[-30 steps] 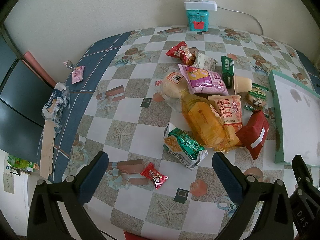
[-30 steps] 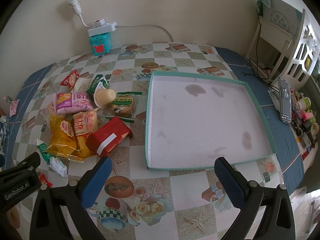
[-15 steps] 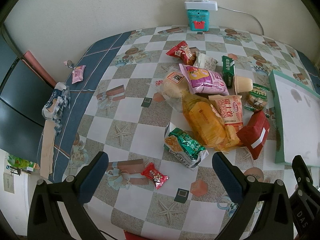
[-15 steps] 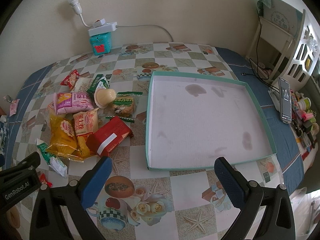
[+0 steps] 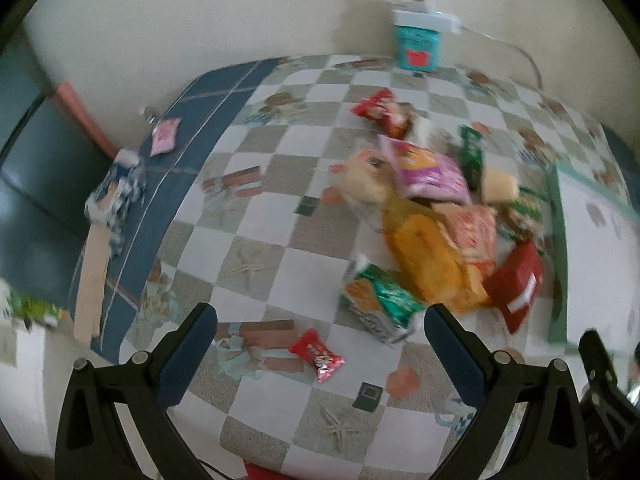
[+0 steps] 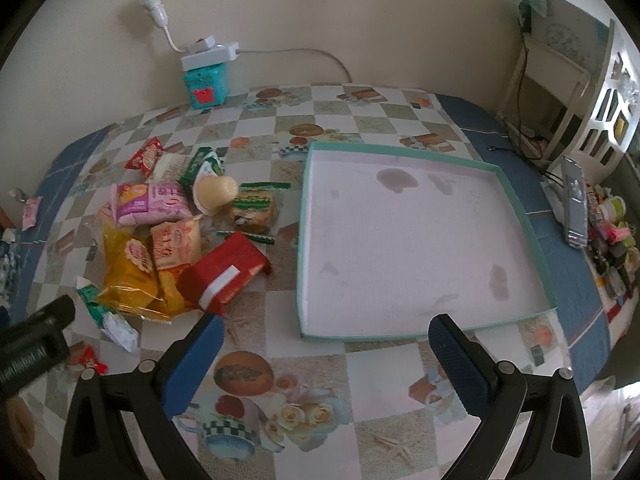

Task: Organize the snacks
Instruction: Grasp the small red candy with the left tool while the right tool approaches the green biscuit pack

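A pile of snack packets lies on the checked tablecloth: a yellow bag (image 5: 430, 256), a green packet (image 5: 380, 300), a red box (image 5: 518, 284), a pink bag (image 5: 426, 172). A small red candy (image 5: 318, 354) lies just ahead of my open, empty left gripper (image 5: 320, 344). In the right wrist view the pile shows at the left, with the red box (image 6: 228, 272) nearest an empty teal-rimmed tray (image 6: 516, 196). My right gripper (image 6: 326, 344) is open and empty above the tray's near edge.
A teal box with a power strip (image 6: 208, 80) stands at the back by the wall. A pink packet (image 5: 164, 140) lies on the blue border at the far left. A remote (image 6: 574, 204) and small items crowd the right edge. A white shelf (image 6: 580, 96) stands beyond.
The left wrist view has become blurred and shifted; the pile now sits further right in it. The right gripper has barely moved. Both grippers stay open.
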`<control>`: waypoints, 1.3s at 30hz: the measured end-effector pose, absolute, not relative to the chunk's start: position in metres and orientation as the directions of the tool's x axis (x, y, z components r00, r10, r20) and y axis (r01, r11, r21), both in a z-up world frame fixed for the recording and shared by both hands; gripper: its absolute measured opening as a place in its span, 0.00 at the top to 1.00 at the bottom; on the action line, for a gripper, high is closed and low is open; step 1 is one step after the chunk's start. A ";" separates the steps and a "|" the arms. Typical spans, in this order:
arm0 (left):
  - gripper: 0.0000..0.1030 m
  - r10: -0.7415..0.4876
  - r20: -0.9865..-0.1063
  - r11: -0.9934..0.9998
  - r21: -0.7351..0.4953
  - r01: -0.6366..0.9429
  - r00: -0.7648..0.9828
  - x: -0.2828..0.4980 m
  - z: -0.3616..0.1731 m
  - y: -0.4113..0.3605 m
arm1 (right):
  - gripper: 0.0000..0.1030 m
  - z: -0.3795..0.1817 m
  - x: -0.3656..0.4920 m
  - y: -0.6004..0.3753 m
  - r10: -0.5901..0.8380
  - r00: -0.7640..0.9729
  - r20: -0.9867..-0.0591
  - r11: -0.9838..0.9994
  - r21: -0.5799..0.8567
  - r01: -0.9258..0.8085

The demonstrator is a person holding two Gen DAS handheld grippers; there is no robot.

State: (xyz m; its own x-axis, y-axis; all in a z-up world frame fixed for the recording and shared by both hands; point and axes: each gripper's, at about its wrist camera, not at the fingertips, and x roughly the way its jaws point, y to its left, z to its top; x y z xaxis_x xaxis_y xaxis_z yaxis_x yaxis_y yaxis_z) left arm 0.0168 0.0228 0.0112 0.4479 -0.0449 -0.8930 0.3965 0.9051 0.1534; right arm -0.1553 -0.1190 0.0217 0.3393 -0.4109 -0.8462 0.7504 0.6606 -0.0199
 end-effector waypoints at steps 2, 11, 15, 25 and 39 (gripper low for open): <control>0.00 -0.045 -0.902 0.934 0.115 0.338 0.429 0.028 0.011 0.038 | 0.00 0.019 -0.147 -0.119 -0.353 0.382 -0.854 0.685 0.042 0.727; 0.00 -0.110 -0.960 0.982 -0.064 0.180 0.256 0.062 -0.022 0.074 | 0.00 -0.001 -0.107 -0.106 -0.213 0.431 -0.877 0.757 0.130 0.640; 0.00 -0.157 -0.969 0.977 -0.123 0.174 0.193 0.069 -0.035 0.066 | 0.00 -0.011 -0.099 -0.112 -0.209 0.407 -0.889 0.753 0.119 0.647; 0.01 -0.124 -0.985 0.988 -0.111 0.107 0.122 0.070 -0.055 0.078 | 0.00 -0.005 -0.089 -0.102 -0.231 0.421 -0.877 0.787 0.086 0.611; 0.81 -0.099 -0.995 0.983 -0.095 0.156 0.021 0.047 -0.080 0.075 | 0.00 -0.005 -0.085 -0.098 -0.218 0.427 -0.877 0.788 0.100 0.607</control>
State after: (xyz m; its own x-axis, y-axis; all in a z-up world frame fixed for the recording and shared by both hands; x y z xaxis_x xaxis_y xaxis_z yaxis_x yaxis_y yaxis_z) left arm 0.0467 0.0753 -0.0796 0.0209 -0.0990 -0.9949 0.1564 0.9832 -0.0945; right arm -0.0851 -0.0980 -0.0048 0.4275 -0.2180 -0.8773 0.6074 0.7881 0.1002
